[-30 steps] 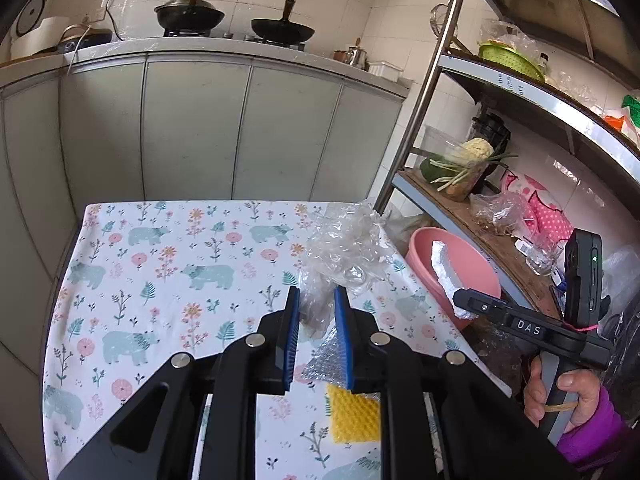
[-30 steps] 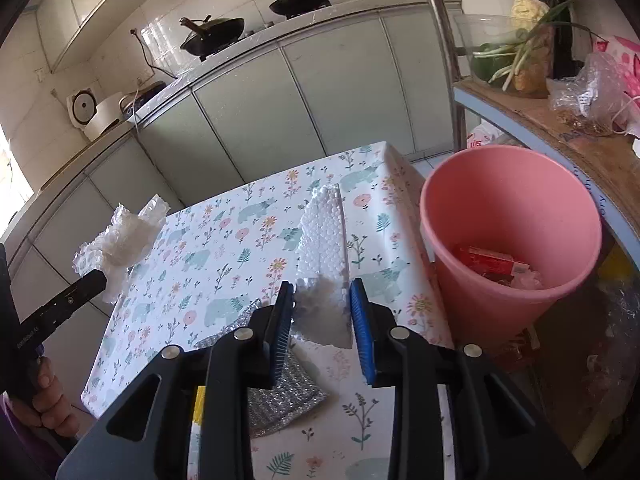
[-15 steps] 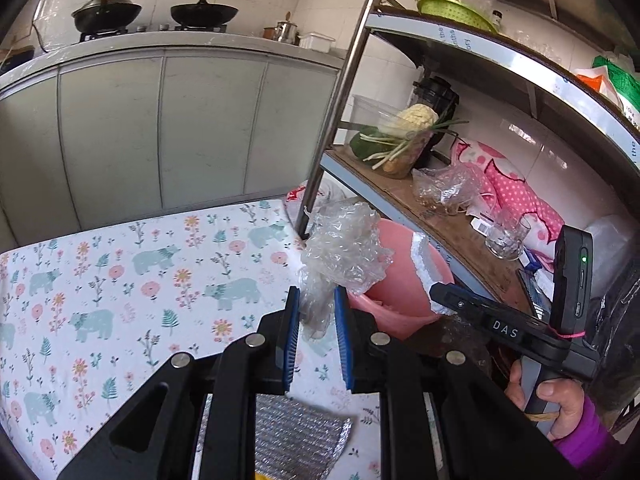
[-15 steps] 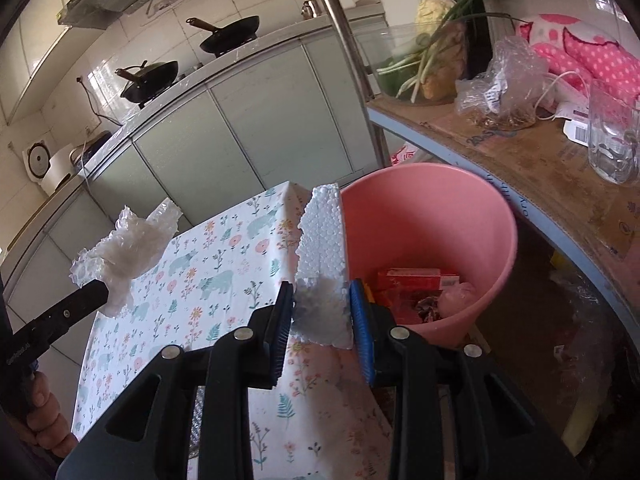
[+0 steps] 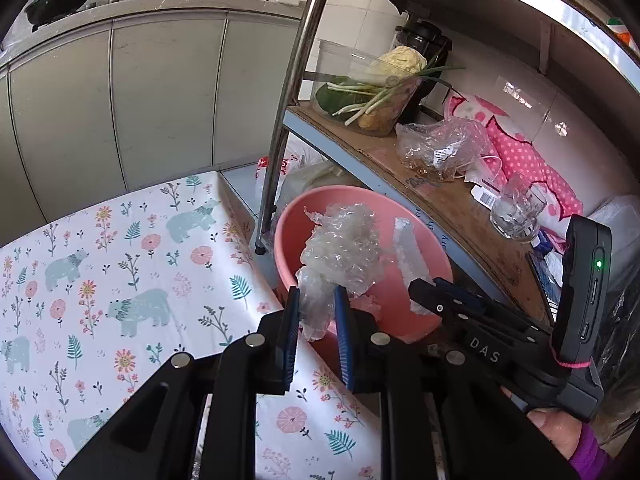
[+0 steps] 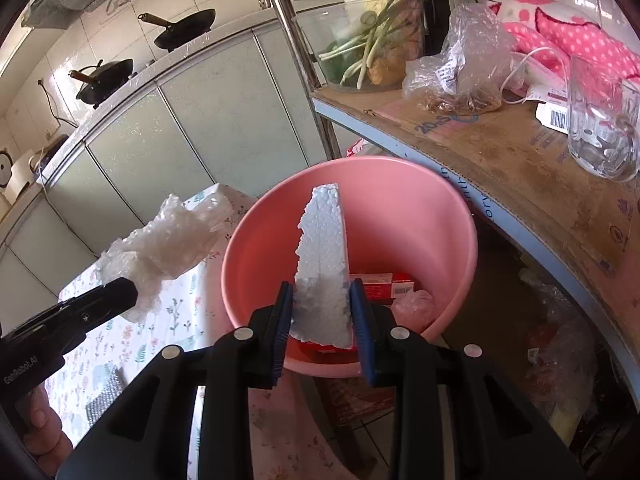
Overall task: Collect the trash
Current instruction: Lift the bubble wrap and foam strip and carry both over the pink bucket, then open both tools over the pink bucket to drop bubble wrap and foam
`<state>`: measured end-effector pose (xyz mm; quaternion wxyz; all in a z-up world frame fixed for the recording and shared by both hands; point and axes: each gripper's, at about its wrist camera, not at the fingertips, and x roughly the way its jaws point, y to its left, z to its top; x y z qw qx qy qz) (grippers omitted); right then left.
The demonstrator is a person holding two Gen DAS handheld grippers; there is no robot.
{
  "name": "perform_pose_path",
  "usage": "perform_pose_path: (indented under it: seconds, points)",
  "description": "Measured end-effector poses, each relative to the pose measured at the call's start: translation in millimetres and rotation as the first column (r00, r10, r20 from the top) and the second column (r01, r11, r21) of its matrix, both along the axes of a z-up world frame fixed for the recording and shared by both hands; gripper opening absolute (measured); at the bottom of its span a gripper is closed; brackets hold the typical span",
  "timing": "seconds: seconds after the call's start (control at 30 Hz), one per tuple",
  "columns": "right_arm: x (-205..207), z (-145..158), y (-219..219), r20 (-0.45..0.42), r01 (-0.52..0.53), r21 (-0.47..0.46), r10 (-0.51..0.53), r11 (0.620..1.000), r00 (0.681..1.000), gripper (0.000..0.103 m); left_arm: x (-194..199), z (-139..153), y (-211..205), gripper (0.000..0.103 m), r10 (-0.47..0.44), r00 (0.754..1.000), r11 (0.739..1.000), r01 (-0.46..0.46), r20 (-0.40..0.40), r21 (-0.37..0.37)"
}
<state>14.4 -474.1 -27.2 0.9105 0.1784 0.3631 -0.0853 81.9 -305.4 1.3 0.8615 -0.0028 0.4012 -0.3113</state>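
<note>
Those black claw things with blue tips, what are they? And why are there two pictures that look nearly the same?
They are grabbers that a person holds, one in each hand, like big tongs. Each grabber has a little camera on it looking along its two fingers, so there are two pictures. In the left-hand camera's picture, the left gripper pinches a crumpled clear plastic wrap. In the right-hand camera's picture, the right gripper pinches a white foam piece. Both are held over a pink bin, which already has a red box inside. Beside the bin is a table with a flowery bear tablecloth. The person is clearing up trash, so both pieces will probably be dropped in.
</note>
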Motion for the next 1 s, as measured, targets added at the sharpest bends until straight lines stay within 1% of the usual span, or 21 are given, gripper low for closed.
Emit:
perform_pose_path:
  seconds: [0.2, 0.43, 0.53, 0.63, 0.73, 0.77, 0.8, 0.83, 1.0]
  points:
    - [6, -5, -5, -0.004, 0.012, -0.011, -0.012, 1.0, 1.0, 0.03, 7, -8, -25, 0.017, -0.017, 1.0, 1.0, 0.017, -0.015, 0.017]
    - [12, -3, -12, 0.005, 0.031, -0.034, -0.031, 0.999, 1.0, 0.03, 10, -9, -45, 0.017, -0.025, 0.999, 0.999, 0.025, 0.019, 0.03]
    - [14, -2, -16, 0.018, 0.041, -0.035, -0.041, 0.999, 0.999, 0.03, 15, -11, -49, 0.017, -0.016, 1.0, 1.0, 0.016, 0.014, 0.027]
    - [18, -3, -21, 0.011, 0.052, -0.023, -0.052, 0.998, 0.999, 0.03, 18, -10, -49, 0.021, -0.002, 1.0, 1.0, 0.002, 0.014, -0.002]
    - [22, -4, -22, -0.005, 0.048, -0.007, -0.048, 0.999, 0.999, 0.031, 22, -8, -50, 0.028, -0.003, 1.0, 1.0, 0.003, -0.007, -0.012]
    - [23, -4, -22, -0.008, 0.049, -0.01, -0.049, 0.999, 0.999, 0.037, 23, -7, -49, 0.03, -0.006, 1.0, 1.0, 0.006, -0.012, -0.016]
    - [23, -3, -21, -0.007, 0.046, -0.012, -0.046, 0.999, 0.999, 0.04, 22, -6, -49, 0.031, -0.005, 1.0, 1.0, 0.005, -0.012, -0.017]
    - [23, -4, -20, -0.006, 0.04, -0.013, -0.04, 0.999, 0.999, 0.042, 22, -4, -48, 0.031, -0.008, 1.0, 1.0, 0.008, -0.008, -0.022]
    - [23, -1, -10, -0.014, 0.028, -0.041, -0.029, 0.999, 0.999, 0.042, 15, 10, -40, 0.036, -0.01, 0.999, 0.999, 0.011, 0.034, -0.03]
